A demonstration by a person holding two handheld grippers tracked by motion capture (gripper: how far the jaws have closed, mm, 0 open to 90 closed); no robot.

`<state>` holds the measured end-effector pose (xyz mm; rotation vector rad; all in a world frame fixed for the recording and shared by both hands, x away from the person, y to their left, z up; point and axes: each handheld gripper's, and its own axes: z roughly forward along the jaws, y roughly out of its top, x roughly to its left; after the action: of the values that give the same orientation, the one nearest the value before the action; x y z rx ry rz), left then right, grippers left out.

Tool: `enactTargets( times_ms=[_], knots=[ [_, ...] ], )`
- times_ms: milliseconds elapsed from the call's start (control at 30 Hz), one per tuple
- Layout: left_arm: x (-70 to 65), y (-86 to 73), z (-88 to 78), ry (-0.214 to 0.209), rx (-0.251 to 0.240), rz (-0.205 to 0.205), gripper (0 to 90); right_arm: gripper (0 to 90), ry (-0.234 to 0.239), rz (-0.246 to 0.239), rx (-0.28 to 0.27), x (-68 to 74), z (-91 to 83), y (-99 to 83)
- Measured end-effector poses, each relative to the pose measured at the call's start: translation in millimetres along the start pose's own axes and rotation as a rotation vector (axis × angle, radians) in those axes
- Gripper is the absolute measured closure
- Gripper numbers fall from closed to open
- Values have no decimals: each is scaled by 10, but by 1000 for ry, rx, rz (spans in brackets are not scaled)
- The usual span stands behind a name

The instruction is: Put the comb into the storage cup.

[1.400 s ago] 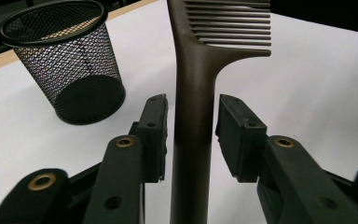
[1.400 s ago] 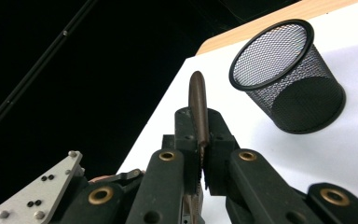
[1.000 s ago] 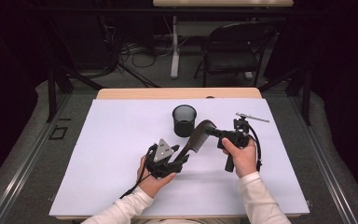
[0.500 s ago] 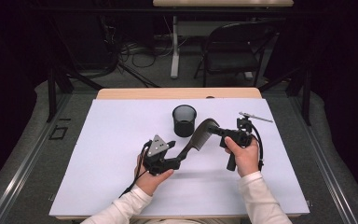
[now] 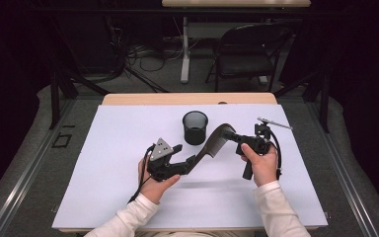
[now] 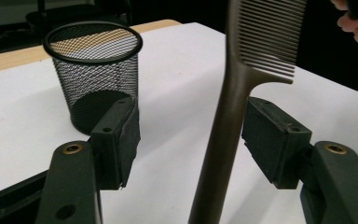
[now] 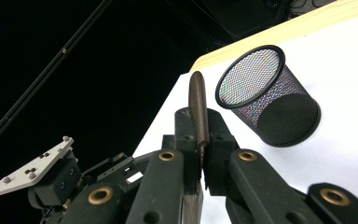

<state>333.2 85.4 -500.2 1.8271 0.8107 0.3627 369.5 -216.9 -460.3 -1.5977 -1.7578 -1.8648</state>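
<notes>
Above the white table, you hold one dark brown plastic comb aloft between your two grippers.
Your right gripper is clamped on the comb's toothed end; your left gripper stands wide open, the handle running between its jaws, closer to one pad. One black wire-mesh cup stands upright just behind the comb.

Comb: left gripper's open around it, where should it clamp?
On the plain handle, below the teeth, pads closing on its two sides. The comb is already pinched at the toothed end by the right gripper, and the handle runs between the left gripper's open jaws.
</notes>
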Motion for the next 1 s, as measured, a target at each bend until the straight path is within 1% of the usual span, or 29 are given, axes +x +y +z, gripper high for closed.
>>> enactTargets(
  times_ms=[33, 67, 133, 167, 200, 233, 333, 367, 433, 500, 600, 667, 767, 900, 967, 1000],
  knots=[
    [11, 3, 5, 4, 6, 2, 359, 868, 1, 0, 0, -1, -4, 2],
    [25, 7, 9, 6, 25, 3, 357, 868, 1, 0, -2, -2, -9, 4],
    [36, 8, 9, 16, 34, 0, 357, 868, 7, 2, -15, -4, -2, 4],
    [41, 9, 9, 16, 34, 2, 357, 868, 3, -1, -5, -5, -11, 7],
    [45, 13, 3, 10, 30, 0, 357, 868, 5, 2, -17, -4, -4, 5],
    [47, 16, -1, 7, 26, -3, 357, 868, 5, 0, -16, -5, -6, 5],
    [64, 30, -27, 5, 6, 4, 357, 868, 1, -5, -15, -5, -12, 8],
    [68, 36, -38, 11, 1, 3, 357, 868, -4, -7, -6, -8, -21, 12],
    [86, 49, -56, 13, -8, 8, 357, 868, -5, -3, -6, -10, -28, 16],
    [108, 61, -81, 33, -12, 7, 357, 868, -7, -7, -8, -13, -33, 18],
    [169, 75, -109, 42, -9, -26, 336, 868, -8, -8, -13, -17, -45, 26],
    [210, 82, -123, 50, 0, -34, 315, 868, -9, -9, -16, -17, -52, 29],
    [280, 87, -134, 71, 22, -63, 275, 868, -8, -7, -29, -20, -57, 33],
    [377, 91, -155, 93, 36, -79, 258, 868, -8, -11, -31, -17, -69, 38],
    [428, 97, -163, 96, 40, -92, 232, 868, -14, -17, -21, -12, -81, 43],
    [449, 99, -169, 104, 41, -97, 221, 868, -15, -16, -23, -9, -83, 43]
  ],
)
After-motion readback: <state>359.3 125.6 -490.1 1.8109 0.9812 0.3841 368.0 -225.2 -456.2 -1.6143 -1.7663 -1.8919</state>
